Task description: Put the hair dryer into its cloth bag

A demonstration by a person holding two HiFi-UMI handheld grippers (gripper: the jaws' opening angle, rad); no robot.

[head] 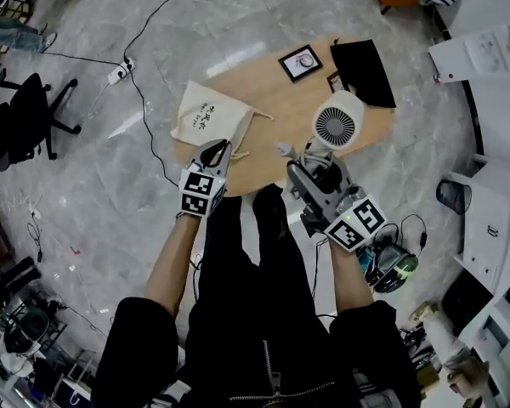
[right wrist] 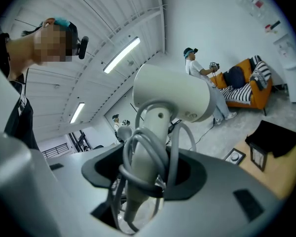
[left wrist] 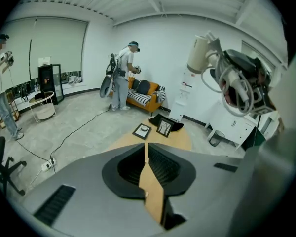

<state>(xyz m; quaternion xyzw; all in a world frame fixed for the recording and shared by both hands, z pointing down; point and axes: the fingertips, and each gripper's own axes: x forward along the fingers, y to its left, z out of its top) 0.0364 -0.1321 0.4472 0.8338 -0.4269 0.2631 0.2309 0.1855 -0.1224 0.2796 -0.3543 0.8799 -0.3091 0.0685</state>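
1. Hair dryer (head: 337, 123): we find its cord-wrapped handle mostly hidden behind the right gripper (head: 306, 161), which clamps it over the desk's (head: 276, 100) near-right edge.
2. Left gripper (head: 215, 151): we note its jaws together and empty, tilted down by the cloth bag (head: 206, 116) at the desk's left edge.

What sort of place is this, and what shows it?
Probably an open office or lab workspace: an office chair, an orange sofa, and a power strip lying on the grey floor.
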